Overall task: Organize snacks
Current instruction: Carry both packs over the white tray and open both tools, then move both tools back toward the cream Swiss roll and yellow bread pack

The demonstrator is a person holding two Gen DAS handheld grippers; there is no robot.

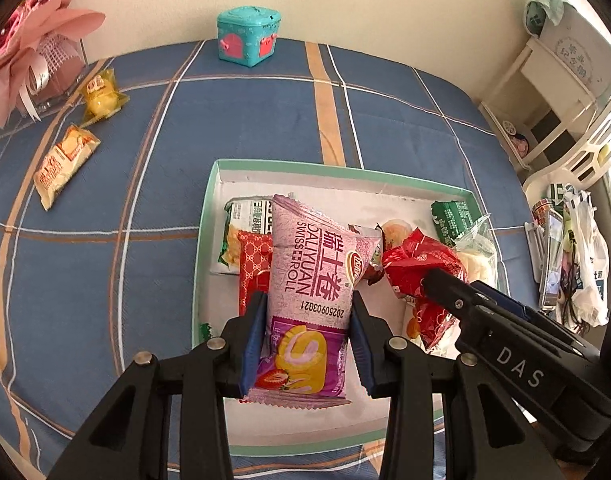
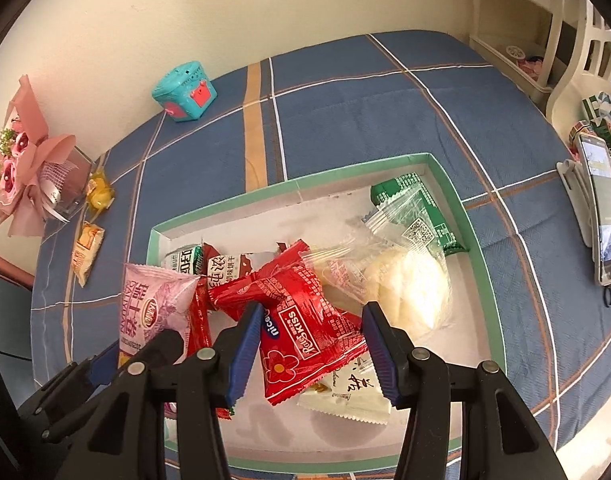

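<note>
My left gripper [image 1: 307, 340] is shut on a pink Swiss roll packet [image 1: 313, 280], which stands upright over the near left part of a green-rimmed white box [image 1: 209, 220]. My right gripper [image 2: 311, 344] is shut on a red Kiss packet [image 2: 301, 320] over the middle of the same box [image 2: 289, 188], both pads touching the packet's sides. The box also holds a green packet [image 2: 421, 208], a clear bag with a white bun [image 2: 405, 280], a white packet [image 2: 349, 392] and other wrappers. A yellow packet [image 1: 101, 96] and an orange-cream packet [image 1: 63, 164] lie on the blue checked cloth at the left.
A teal toy box [image 1: 249, 36] stands at the far edge by the wall. A pink bouquet [image 1: 29, 48] sits at the far left. A phone on a stand [image 2: 601, 216] and white shelves [image 1: 545, 80] are at the right.
</note>
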